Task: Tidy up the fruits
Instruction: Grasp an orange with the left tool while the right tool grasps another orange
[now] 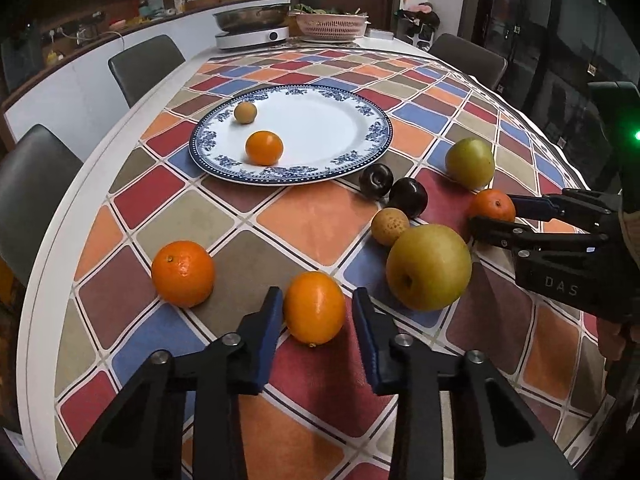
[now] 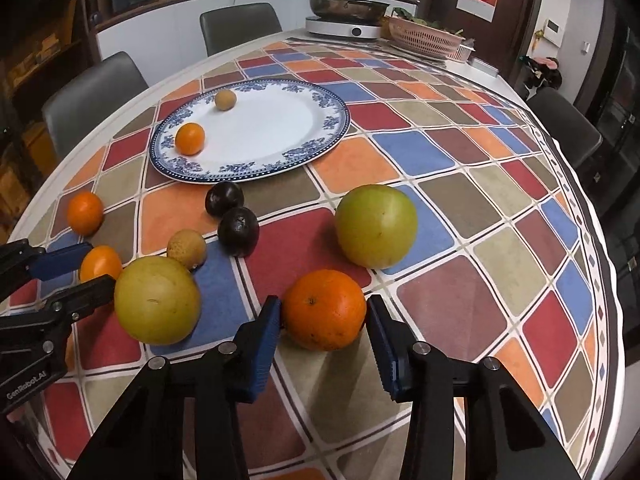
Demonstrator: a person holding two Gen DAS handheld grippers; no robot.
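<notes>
on the tablecloth (image 1: 320, 232), both tongs angled down, left tongs (image 1: 318, 308) pinching small orange (image 1: 314, 307), right tongs (image 2: 324, 316) clasping orange (image 2: 325, 309)

A home dining room: a table (image 1: 100, 184) under a chequered cloth (image 1: 312, 224), upholstered chairs (image 1: 146, 62) around it, an induction cooker (image 1: 252, 38) bearing a steel pot (image 1: 252, 16), and a cluttered sideboard (image 1: 100, 20) behind.
</notes>
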